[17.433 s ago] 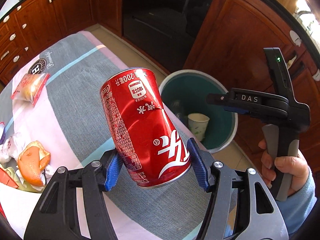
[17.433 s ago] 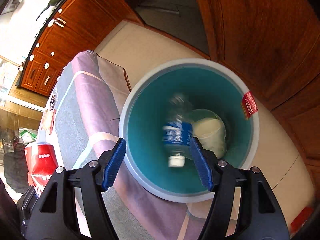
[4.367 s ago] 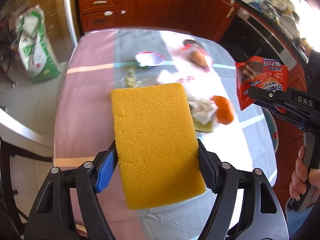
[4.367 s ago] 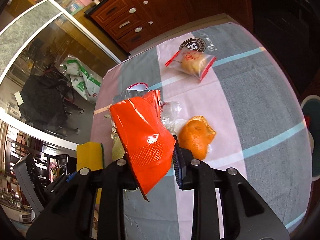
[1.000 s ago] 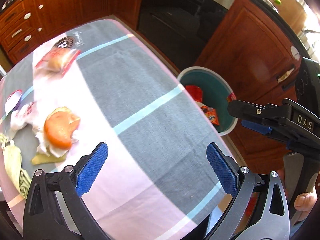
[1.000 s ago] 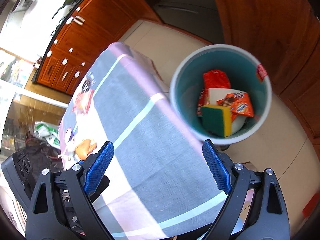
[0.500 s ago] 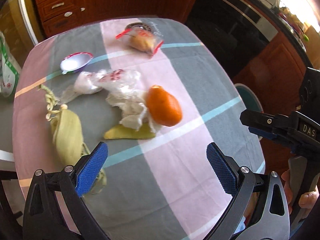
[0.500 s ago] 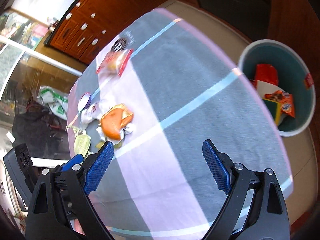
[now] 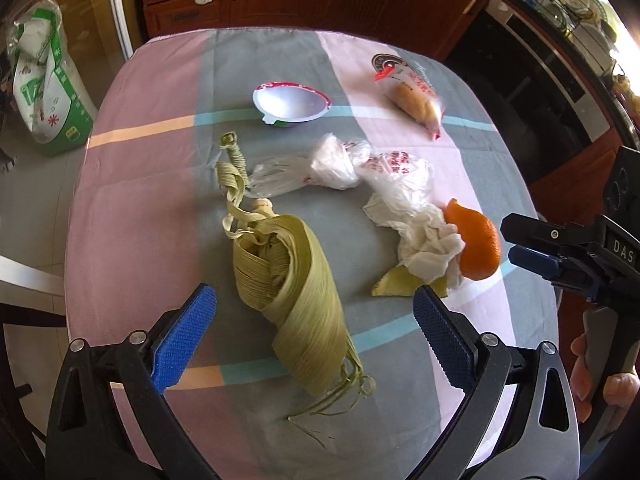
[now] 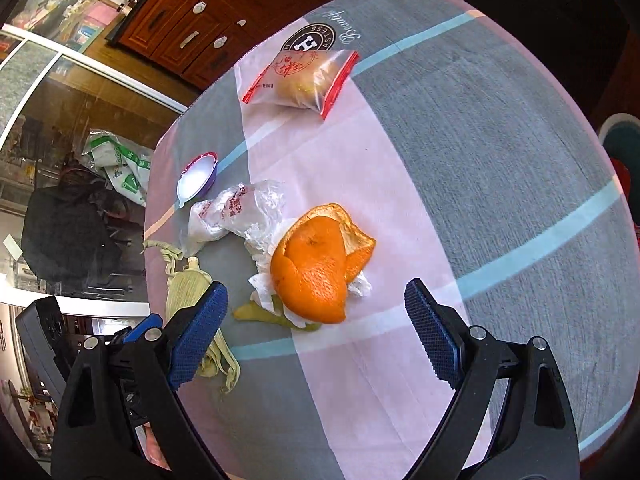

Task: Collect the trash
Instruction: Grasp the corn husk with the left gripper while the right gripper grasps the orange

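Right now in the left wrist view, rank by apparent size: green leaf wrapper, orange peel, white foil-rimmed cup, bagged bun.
1. Green leaf wrapper, largest, though it lies nearest the camera, which inflates it.
2. White foil-rimmed cup and clear bagged bun: look alike, not ranked.
3. Orange peel, smallest, partly hidden by tissue.

Left wrist view: looking steeply down from close above the table (image 9: 152,184), centred on the corn husk (image 9: 288,276). Right wrist view: same table from the right, nearer the orange peel (image 10: 316,264). Shared: husk, peel, tissue, bags.
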